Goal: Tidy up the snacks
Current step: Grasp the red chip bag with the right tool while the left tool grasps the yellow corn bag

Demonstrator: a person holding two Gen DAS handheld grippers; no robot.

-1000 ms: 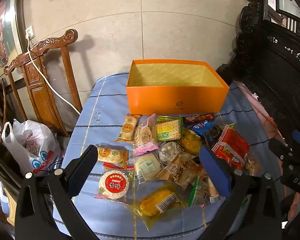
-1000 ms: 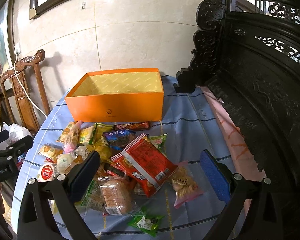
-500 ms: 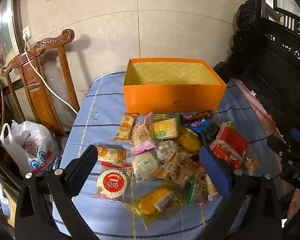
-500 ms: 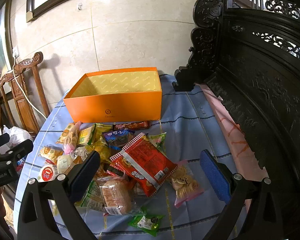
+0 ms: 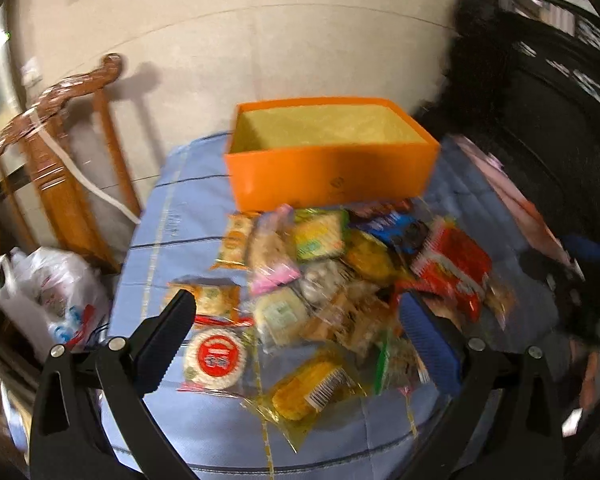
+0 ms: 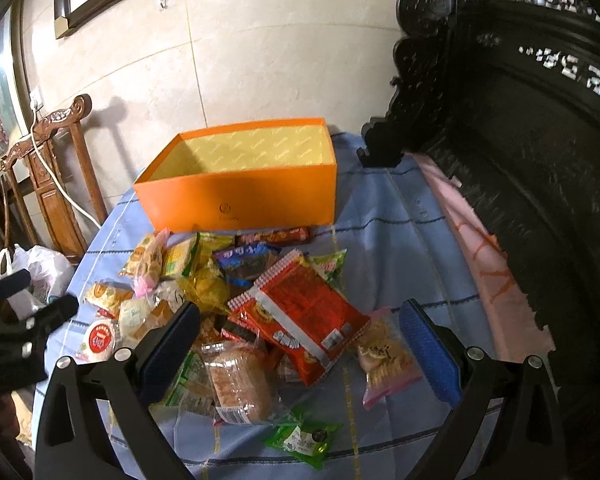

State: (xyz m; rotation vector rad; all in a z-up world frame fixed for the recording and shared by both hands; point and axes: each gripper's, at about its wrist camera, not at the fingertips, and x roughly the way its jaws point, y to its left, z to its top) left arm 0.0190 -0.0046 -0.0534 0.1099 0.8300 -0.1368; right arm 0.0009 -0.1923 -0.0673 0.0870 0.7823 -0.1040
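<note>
Blue pads, left claw (image 5: pixel 296 320): spread wide, holding nothing, hovering over the near side of the pile, likely picking a first packet.
Right claw (image 6: pixel 300 330): also spread and bare, above the red packet (image 6: pixel 304 314).
Snacks (image 5: pixel 332 280): heaped loose on the blue-clothed worktop (image 6: pixel 384 248), none boxed.
Orange box (image 6: pixel 240 196): open-topped just behind the heap, a short carry away.

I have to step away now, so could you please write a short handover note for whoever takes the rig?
Left gripper: open, empty, above the near-left packets.
Right gripper: open, empty, above the red packet.
Orange box: at the far side of the blue cloth, nothing visible inside.
Snack pile: loose in front of the box.
Done: nothing packed.
Left: all snacks.
</note>
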